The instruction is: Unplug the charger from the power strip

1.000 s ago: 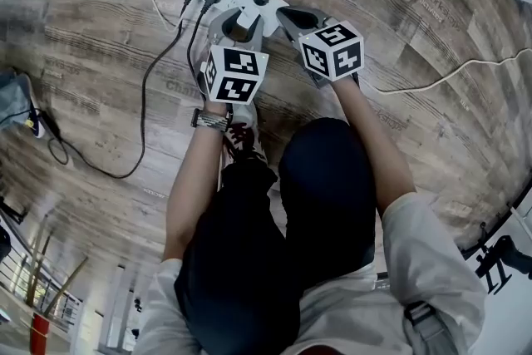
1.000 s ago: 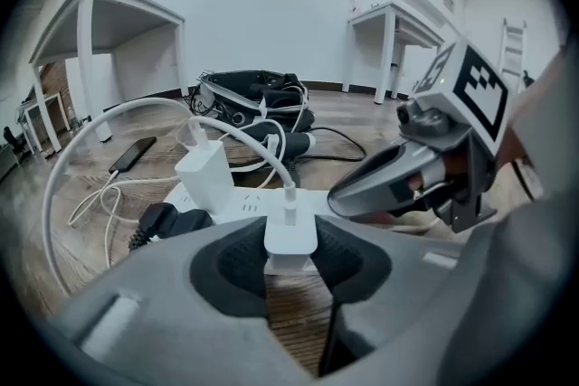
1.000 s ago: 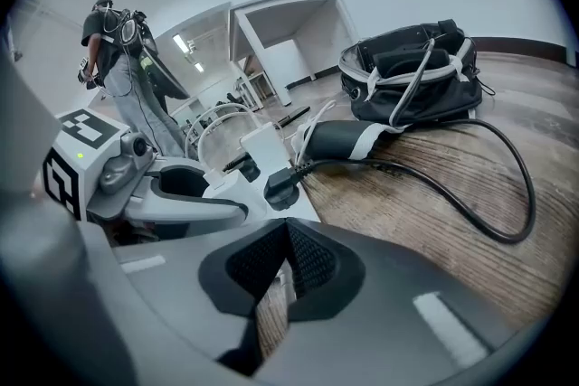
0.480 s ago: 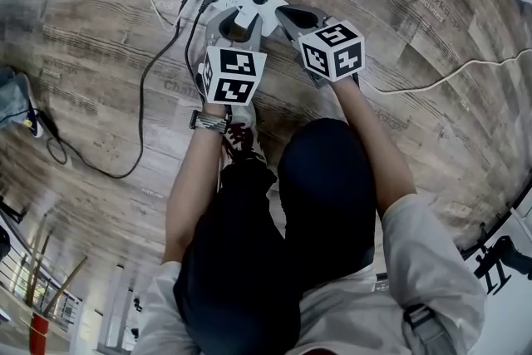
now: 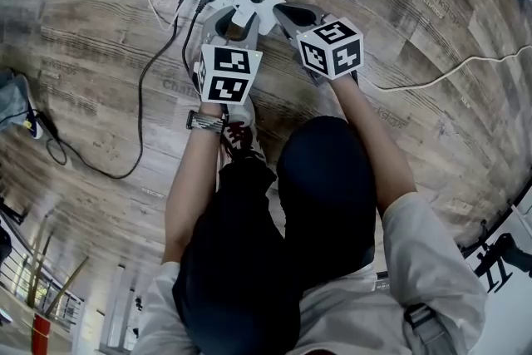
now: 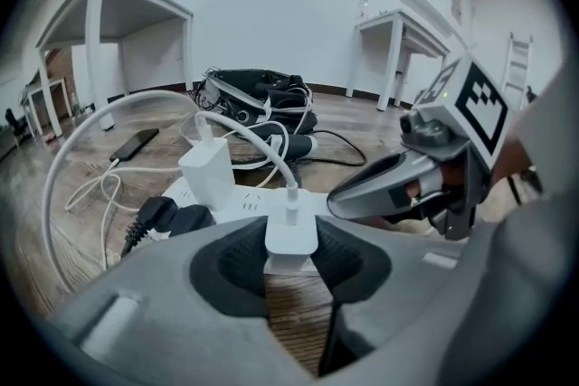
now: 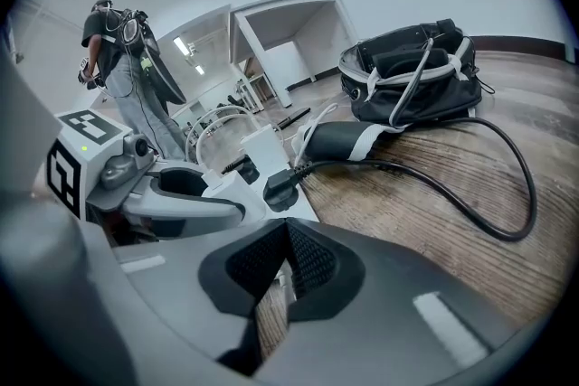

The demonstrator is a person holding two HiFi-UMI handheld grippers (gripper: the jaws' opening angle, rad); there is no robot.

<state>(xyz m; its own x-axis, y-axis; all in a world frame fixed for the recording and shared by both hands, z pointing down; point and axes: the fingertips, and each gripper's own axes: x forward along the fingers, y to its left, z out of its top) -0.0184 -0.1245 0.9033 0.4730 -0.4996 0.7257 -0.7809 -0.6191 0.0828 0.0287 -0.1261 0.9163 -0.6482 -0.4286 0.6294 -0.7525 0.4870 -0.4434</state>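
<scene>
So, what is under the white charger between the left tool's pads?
The near end of the white power strip, with wooden floor nearer the camera. The charger covers its own pins and socket, so how deep it sits cannot be seen.

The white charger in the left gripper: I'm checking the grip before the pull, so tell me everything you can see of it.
The white charger is a small, smooth plastic block with rounded corners, standing upright at the near end of the white power strip, apparently still seated. A white cable plugs into its top and arcs away leftward. The left gripper's black fingers press its two sides.
</scene>
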